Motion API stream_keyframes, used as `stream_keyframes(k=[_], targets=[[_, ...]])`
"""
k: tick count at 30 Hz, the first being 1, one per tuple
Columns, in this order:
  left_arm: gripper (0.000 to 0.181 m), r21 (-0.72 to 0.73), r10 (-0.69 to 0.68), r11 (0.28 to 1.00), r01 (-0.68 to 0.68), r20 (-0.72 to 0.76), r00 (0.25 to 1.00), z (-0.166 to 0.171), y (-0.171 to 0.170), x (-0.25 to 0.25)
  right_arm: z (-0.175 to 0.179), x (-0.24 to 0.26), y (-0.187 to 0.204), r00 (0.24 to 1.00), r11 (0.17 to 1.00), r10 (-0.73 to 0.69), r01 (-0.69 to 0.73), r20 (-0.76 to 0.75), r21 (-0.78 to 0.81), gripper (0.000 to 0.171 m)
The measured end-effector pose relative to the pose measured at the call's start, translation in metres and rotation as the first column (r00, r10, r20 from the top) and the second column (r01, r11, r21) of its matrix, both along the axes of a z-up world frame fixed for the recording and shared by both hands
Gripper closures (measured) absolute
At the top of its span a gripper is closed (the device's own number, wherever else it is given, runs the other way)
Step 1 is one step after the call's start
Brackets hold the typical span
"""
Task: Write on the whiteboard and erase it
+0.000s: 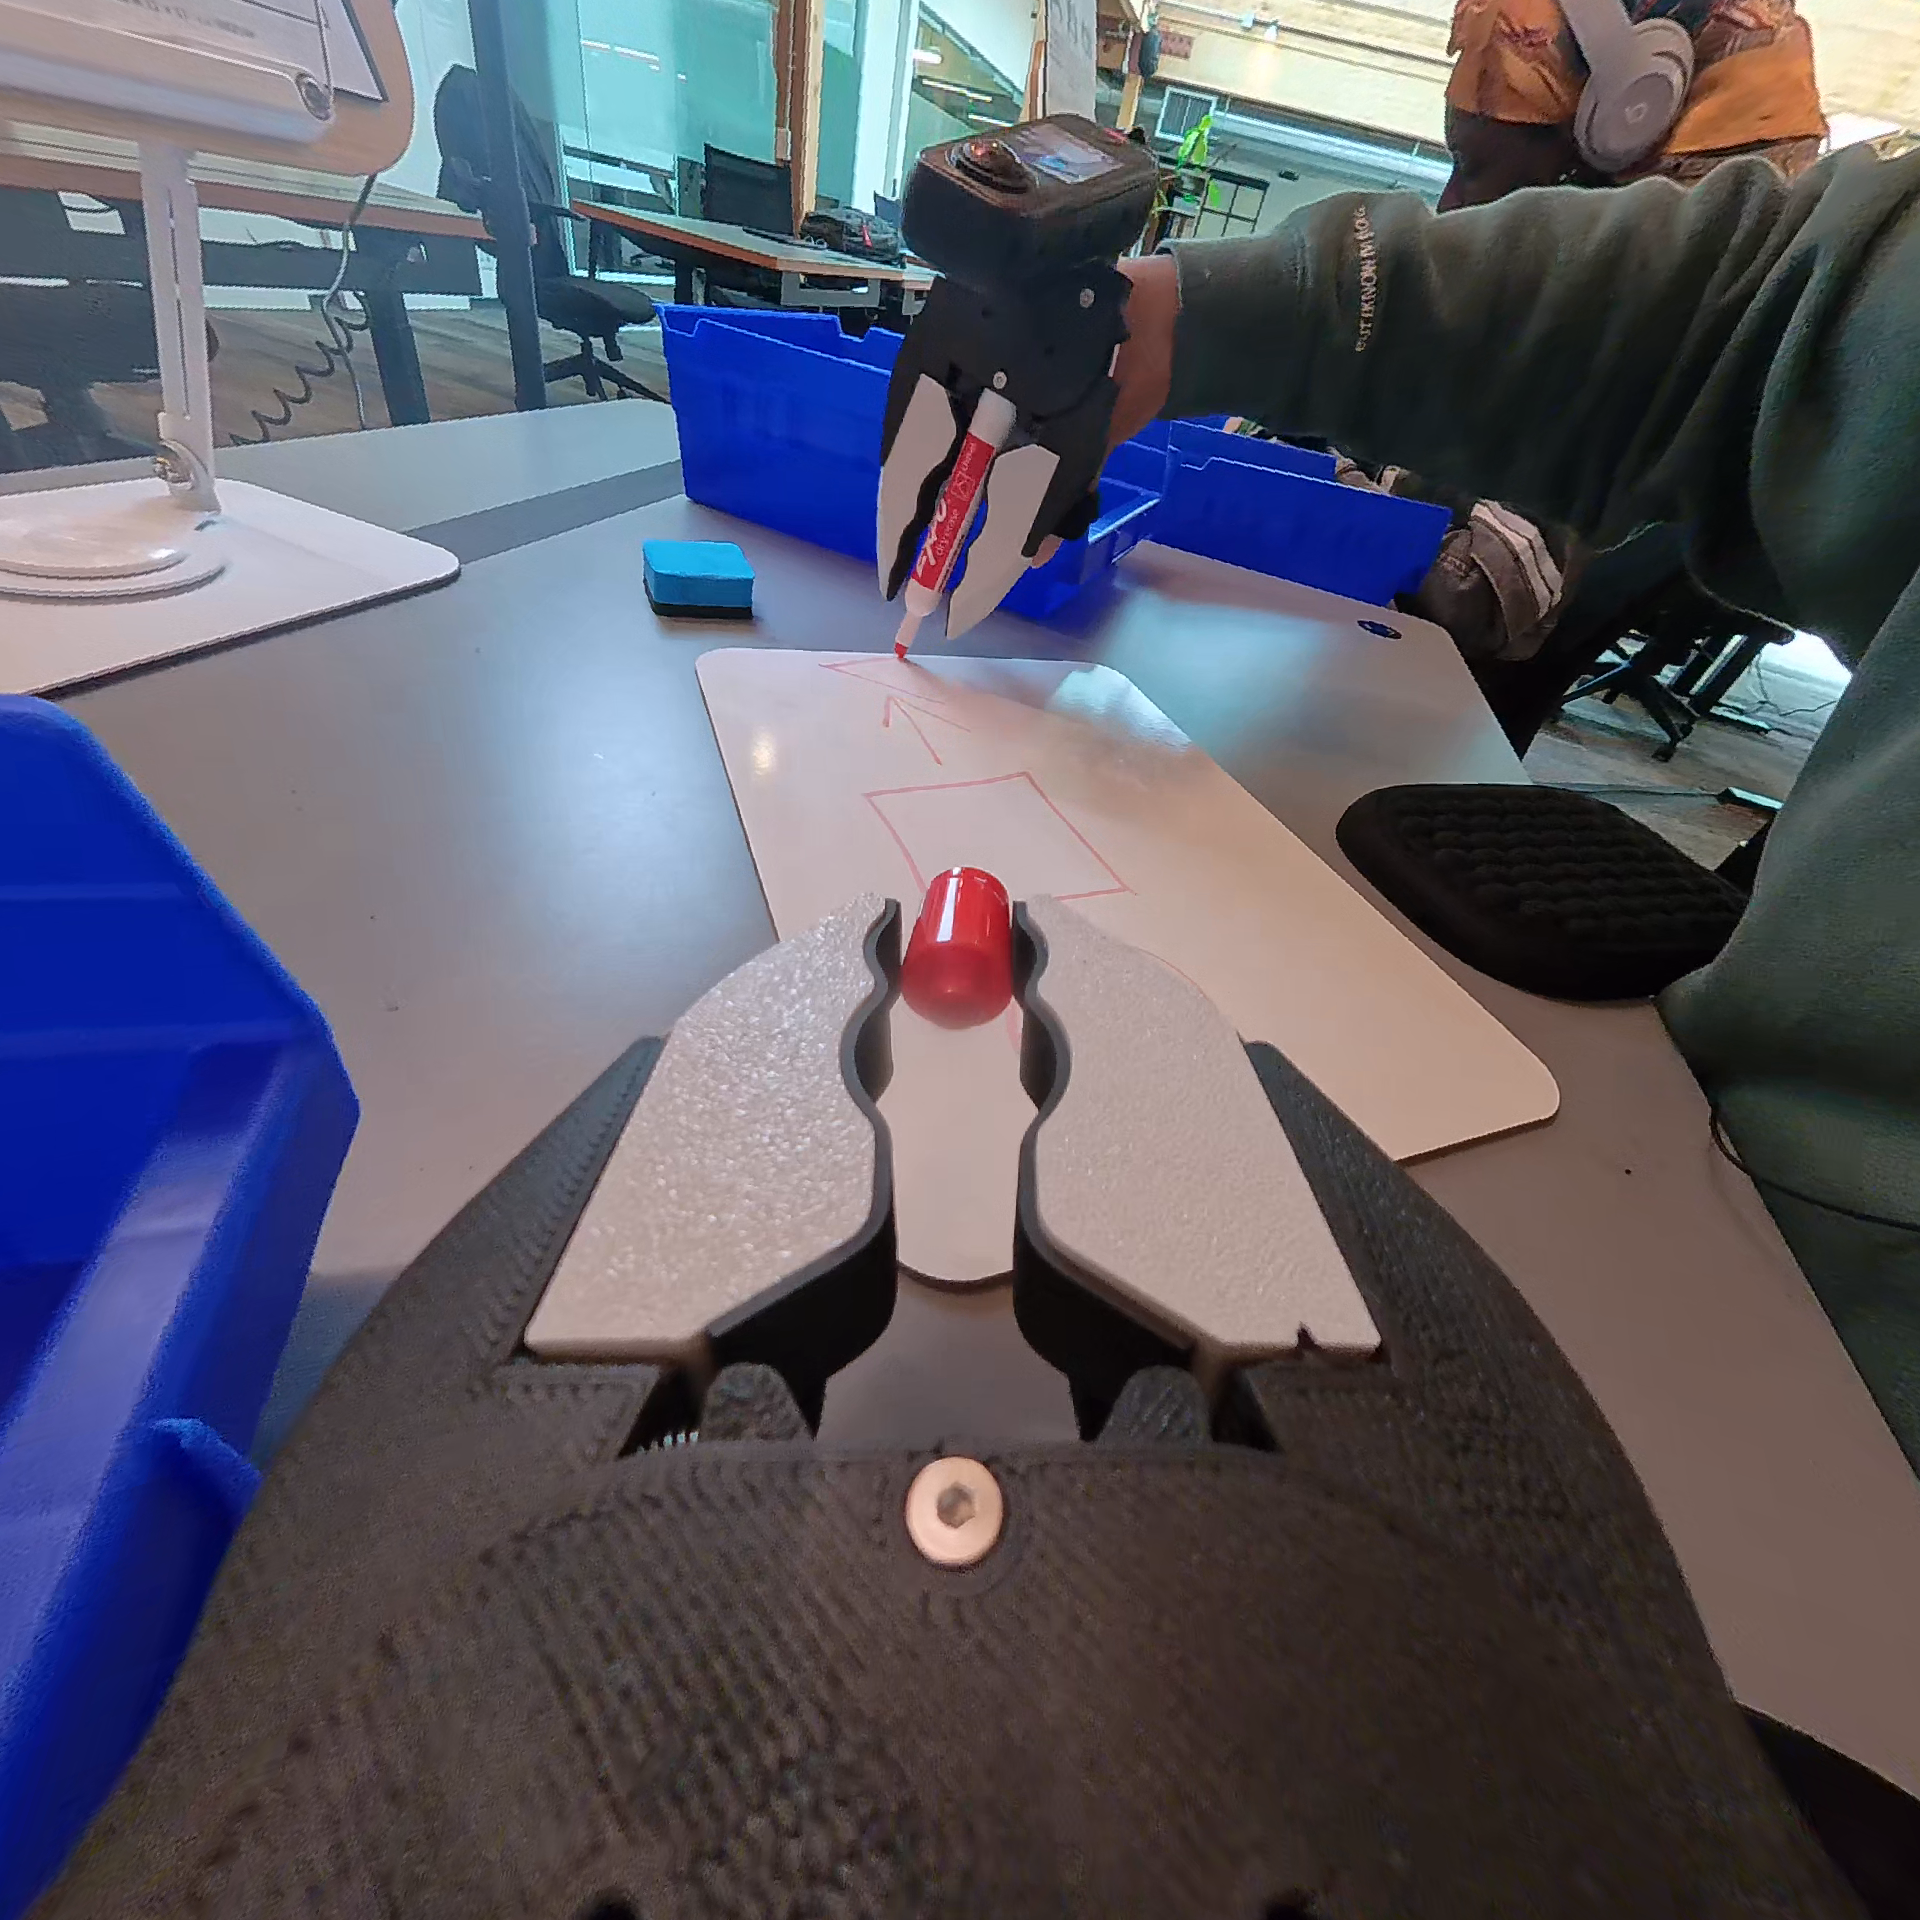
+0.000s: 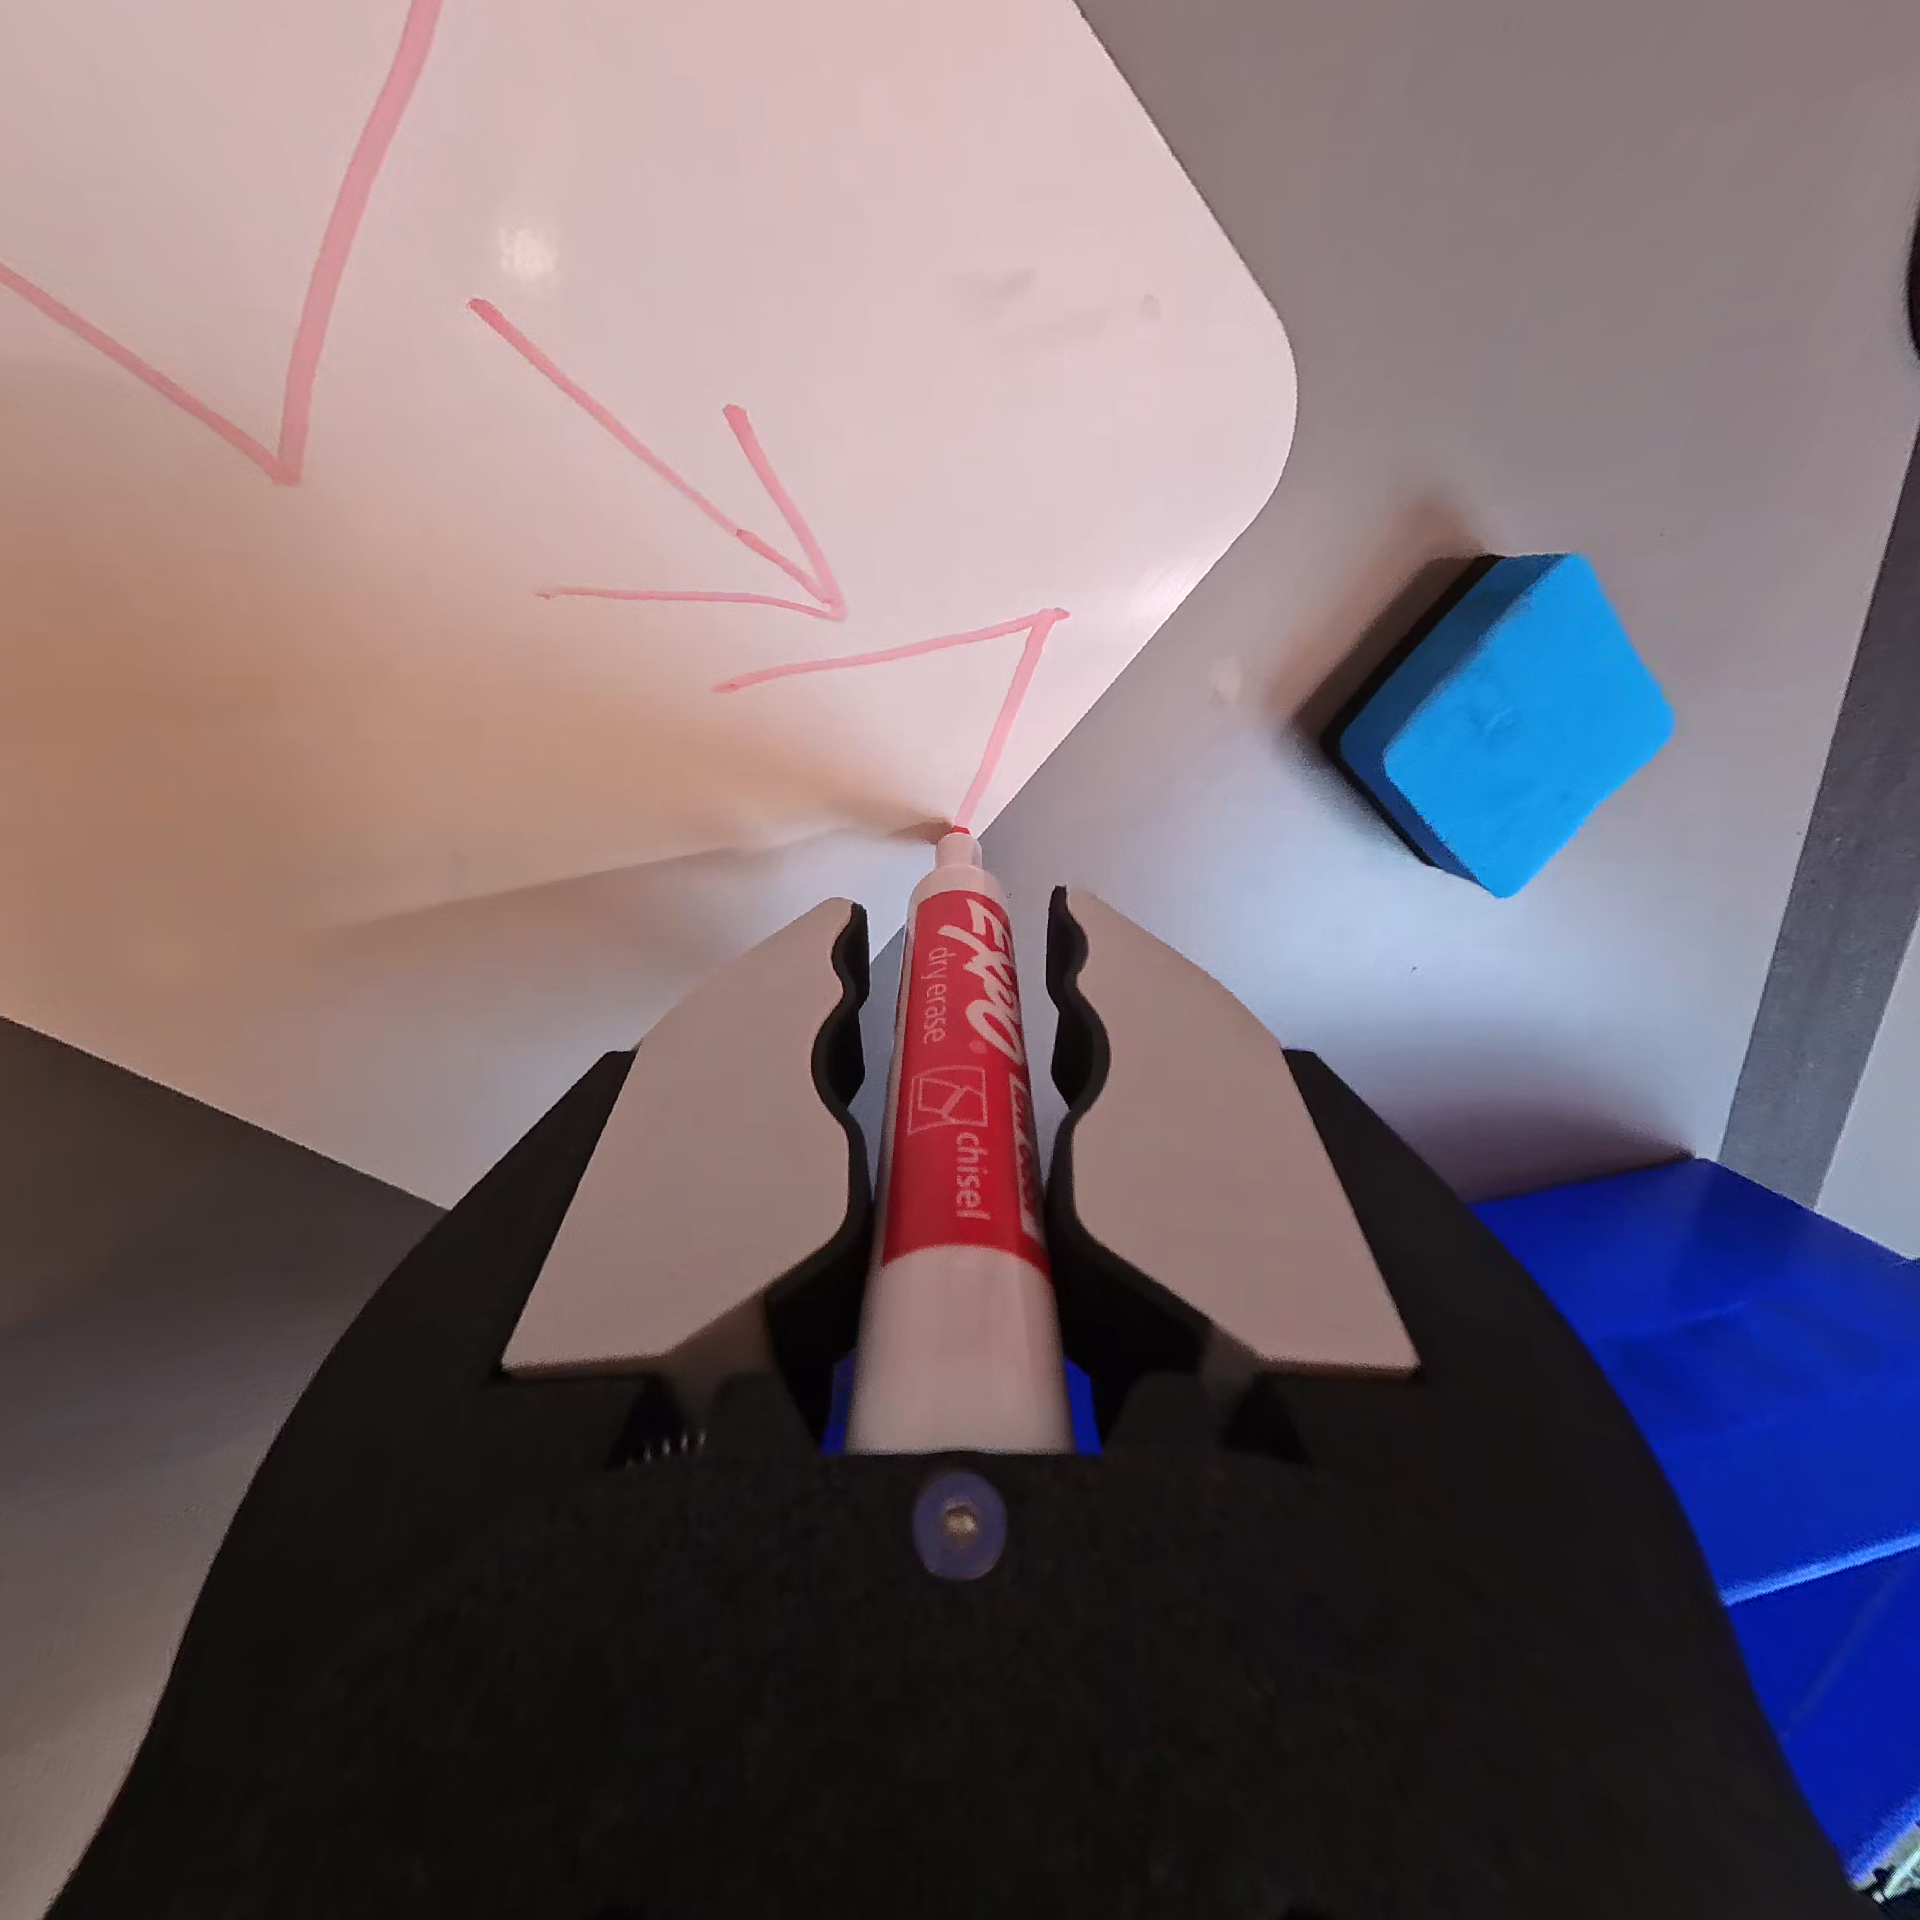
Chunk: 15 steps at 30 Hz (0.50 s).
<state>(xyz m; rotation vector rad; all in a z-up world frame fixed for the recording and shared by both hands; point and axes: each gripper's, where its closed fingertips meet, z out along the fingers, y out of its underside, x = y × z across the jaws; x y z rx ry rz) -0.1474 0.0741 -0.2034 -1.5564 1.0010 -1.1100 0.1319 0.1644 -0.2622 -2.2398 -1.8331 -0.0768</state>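
Right gripper (image 2: 956, 914) pinching red-labelled white marker (image 2: 961, 1143), tip touching far edge of flat white whiteboard (image 1: 1195, 935), left gripper (image 1: 954, 914) clamping red plastic cap (image 1: 956, 961), blue foam eraser (image 2: 1507, 717) nearby.

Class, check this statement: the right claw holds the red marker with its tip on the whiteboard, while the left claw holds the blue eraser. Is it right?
One part is wrong. The left claw holds the red cap, not the eraser, which lies on the table beyond the whiteboard. The left wrist view shows this. The right claw does hold the marker, tip on the board.
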Motion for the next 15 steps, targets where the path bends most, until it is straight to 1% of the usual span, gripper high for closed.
stream_keyframes(k=[15], targets=[[0.161, 0.001, -0.001, 1.000, 0.001, -0.002, 1.000, -0.0002, 0.0002, 0.0006, 0.0003, 0.0012, -0.0006, 1.000, 1.000, -0.005, 0.005, -0.005, 0.000, 0.137]])
